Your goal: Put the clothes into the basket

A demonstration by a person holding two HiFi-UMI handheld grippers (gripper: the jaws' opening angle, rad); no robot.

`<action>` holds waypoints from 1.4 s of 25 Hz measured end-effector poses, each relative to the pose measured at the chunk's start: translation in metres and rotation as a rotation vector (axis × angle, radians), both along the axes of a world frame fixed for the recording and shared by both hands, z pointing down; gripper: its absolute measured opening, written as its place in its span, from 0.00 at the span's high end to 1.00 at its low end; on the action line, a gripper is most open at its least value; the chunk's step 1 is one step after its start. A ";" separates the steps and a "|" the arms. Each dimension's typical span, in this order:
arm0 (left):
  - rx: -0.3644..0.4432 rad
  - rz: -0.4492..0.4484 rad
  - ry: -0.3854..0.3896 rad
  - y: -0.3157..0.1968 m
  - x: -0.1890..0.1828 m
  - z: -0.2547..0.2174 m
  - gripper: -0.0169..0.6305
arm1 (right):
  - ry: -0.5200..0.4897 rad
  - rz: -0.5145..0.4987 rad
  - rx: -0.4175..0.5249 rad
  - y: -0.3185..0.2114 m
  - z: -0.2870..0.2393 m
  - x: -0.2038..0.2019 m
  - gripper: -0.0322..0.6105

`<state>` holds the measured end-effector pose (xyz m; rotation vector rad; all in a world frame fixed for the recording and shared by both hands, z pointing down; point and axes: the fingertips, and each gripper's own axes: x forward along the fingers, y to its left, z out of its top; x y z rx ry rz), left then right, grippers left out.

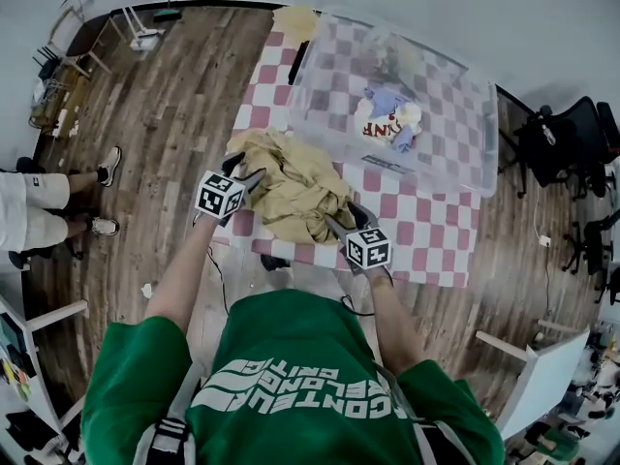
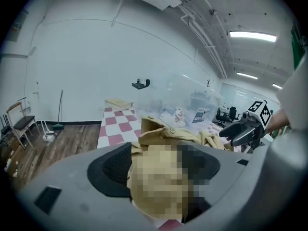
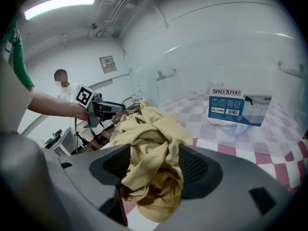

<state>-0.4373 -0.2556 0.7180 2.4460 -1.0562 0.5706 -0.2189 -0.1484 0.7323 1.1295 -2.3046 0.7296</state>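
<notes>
A crumpled tan garment (image 1: 295, 187) lies on the near part of the pink-and-white checkered table (image 1: 426, 245). My left gripper (image 1: 247, 172) is at its left edge and my right gripper (image 1: 344, 223) at its near right edge. In the left gripper view the garment (image 2: 173, 136) fills the gap between the spread jaws of the left gripper (image 2: 161, 170). In the right gripper view the cloth (image 3: 149, 138) hangs loosely between the wide jaws of the right gripper (image 3: 154, 165). Behind it stands the clear plastic basket (image 1: 475, 153), with a few clothes (image 1: 387, 116) inside.
A folded tan item (image 1: 295, 22) and a black object (image 1: 298, 61) lie at the table's far end. A person (image 1: 39, 206) stands on the wooden floor at left. Office chairs (image 1: 572, 143) stand at right. A white table corner (image 1: 542, 356) is near right.
</notes>
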 end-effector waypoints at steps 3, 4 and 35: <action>-0.026 0.024 -0.021 -0.010 0.000 0.015 0.48 | 0.013 -0.001 -0.026 -0.003 0.012 -0.001 0.47; -0.036 0.032 -0.029 -0.013 0.000 0.020 0.47 | 0.018 -0.003 -0.036 -0.004 0.017 -0.001 0.47; -0.356 0.181 0.050 -0.027 0.031 0.119 0.59 | -0.043 0.021 -0.267 -0.036 0.097 -0.023 0.47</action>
